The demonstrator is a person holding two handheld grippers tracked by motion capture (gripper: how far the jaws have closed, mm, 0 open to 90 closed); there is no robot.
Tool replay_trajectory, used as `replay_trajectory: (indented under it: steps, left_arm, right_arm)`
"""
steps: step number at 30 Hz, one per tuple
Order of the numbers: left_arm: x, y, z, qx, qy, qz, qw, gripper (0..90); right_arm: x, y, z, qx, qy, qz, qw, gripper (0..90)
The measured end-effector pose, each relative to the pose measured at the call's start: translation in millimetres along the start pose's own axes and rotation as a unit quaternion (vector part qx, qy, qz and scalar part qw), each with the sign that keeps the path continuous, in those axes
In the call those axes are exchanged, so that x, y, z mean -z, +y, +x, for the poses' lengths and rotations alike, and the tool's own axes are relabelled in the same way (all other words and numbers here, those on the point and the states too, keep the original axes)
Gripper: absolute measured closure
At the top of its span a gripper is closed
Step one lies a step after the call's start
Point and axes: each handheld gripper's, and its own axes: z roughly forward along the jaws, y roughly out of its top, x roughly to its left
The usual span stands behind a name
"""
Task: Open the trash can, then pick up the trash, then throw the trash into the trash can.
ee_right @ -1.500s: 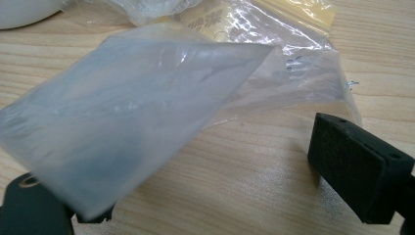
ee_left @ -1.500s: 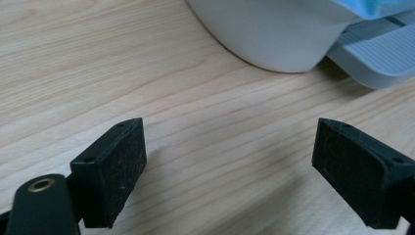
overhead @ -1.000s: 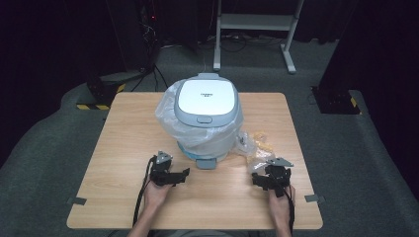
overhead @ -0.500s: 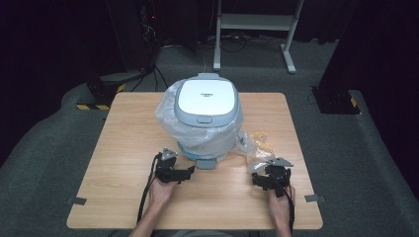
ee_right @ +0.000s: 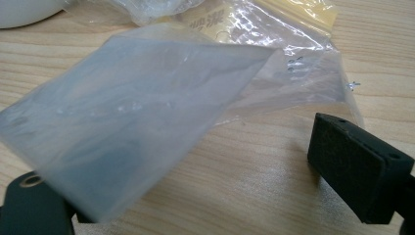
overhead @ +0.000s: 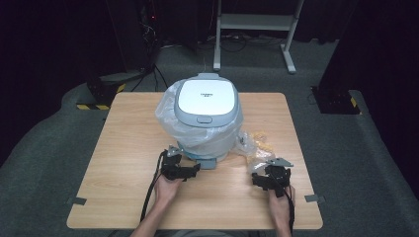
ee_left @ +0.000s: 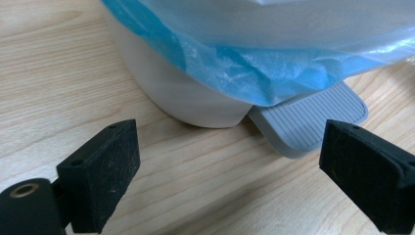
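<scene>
A white pedal bin (overhead: 205, 111) with a grey-rimmed lid stands mid-table, lined with a pale blue plastic bag (ee_left: 254, 73) that hangs over its sides. Its grey ribbed pedal (ee_left: 306, 122) juts out at the bin's front base (overhead: 207, 163). My left gripper (overhead: 191, 170) lies just left of the pedal, open; in the left gripper view (ee_left: 230, 171) the pedal sits ahead, between the jaws and nearer the right one. My right gripper (overhead: 269, 177) is open at the front right, close behind a crumpled clear bag (overhead: 254, 145). A translucent flap of it (ee_right: 137, 117) covers the left jaw.
The wooden table (overhead: 123, 148) has bare room left and behind the bin. The clear bag holds something yellow (ee_right: 298, 12). Tape tabs mark the front corners. Beyond the table are dark floor, cables and a white stand (overhead: 257, 22).
My left gripper has slid right along the table toward the bin's pedal. The right gripper and the bags have stayed where they were.
</scene>
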Motion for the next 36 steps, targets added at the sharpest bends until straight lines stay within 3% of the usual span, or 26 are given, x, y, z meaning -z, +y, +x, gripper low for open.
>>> replay_trajectory:
  steps: [8,20,23,30,31,33,34,36]
  left_arm:
    - [-7.3,4.7,-3.5,0.01,-0.001,-0.002,0.9999,7.0]
    - [-15.9,9.9,-8.0,0.008,0.014,-0.011,0.9998,7.7]
    - [-16.3,10.0,-4.6,-0.006,0.012,-0.005,0.9999,7.5]
    - [-18.0,8.5,-4.6,-0.011,0.012,-0.012,0.9998,6.9]
    - [-17.9,8.3,-2.1,-0.022,0.011,-0.008,0.9997,6.8]
    - [-18.5,7.8,-2.4,-0.018,0.008,-0.01,0.9997,6.7]
    - [-20.2,6.9,-3.7,-0.005,0.001,-0.018,0.9998,6.8]
    - [-21.4,4.8,-0.2,-0.004,-0.004,-0.022,0.9997,6.4]
  right_arm:
    - [0.1,0.0,0.0,0.002,0.0,0.0,1.0,11.9]
    - [0.1,-0.1,0.1,0.004,0.0,-0.001,1.0,11.9]
    - [0.0,-0.1,0.1,0.006,0.002,-0.001,1.0,11.9]
    - [0.1,-0.1,0.6,0.006,0.004,0.0,1.0,11.9]
    - [0.1,-0.2,0.8,0.004,0.004,0.0,1.0,11.9]
    - [0.1,-0.1,0.6,0.005,0.004,0.0,1.0,11.9]
    - [0.2,-0.2,0.8,0.004,0.004,0.0,1.0,11.9]
    - [0.1,-0.2,0.8,0.005,0.004,0.0,1.0,11.9]
